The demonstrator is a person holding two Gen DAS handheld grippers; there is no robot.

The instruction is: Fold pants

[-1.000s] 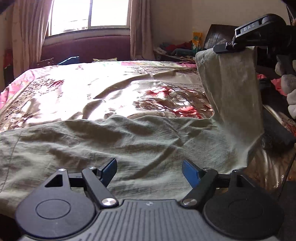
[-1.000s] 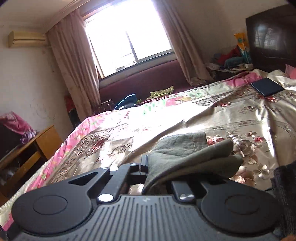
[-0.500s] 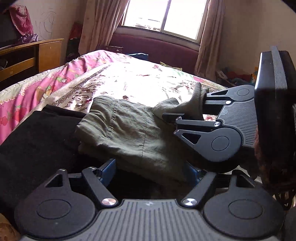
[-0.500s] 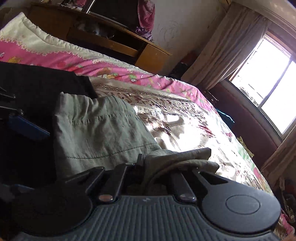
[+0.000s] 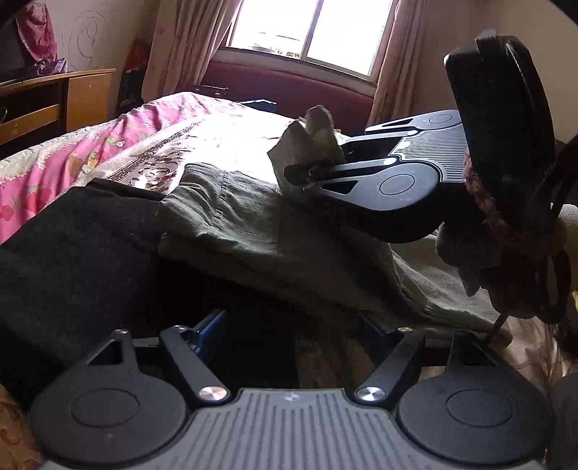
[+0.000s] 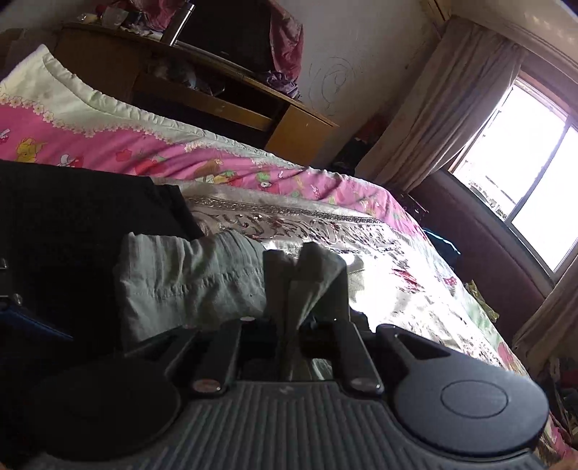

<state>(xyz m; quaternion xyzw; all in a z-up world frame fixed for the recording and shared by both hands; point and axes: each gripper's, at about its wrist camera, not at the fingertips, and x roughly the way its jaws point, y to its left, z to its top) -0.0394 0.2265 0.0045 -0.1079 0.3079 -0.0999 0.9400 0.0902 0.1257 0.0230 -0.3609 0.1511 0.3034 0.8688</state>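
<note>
Nearest my left gripper [image 5: 289, 334], fingers spread wide with nothing between them, lies one dark garment [image 5: 72, 253] on the bed [image 5: 202, 144]. Just beyond it, one pair of olive pants [image 5: 234, 217] rests folded, overlapping the dark cloth's edge. My right gripper [image 6: 294, 325] is turned on its side over the pants; its jaws are opening, a bunched fold of pants still standing between them. The floral spread beyond is bare and sunlit as far as the maroon headboard [image 5: 289, 83]. One window [image 5: 307, 29], two curtains, one wooden desk [image 5: 54, 101] left of the bed.
</note>
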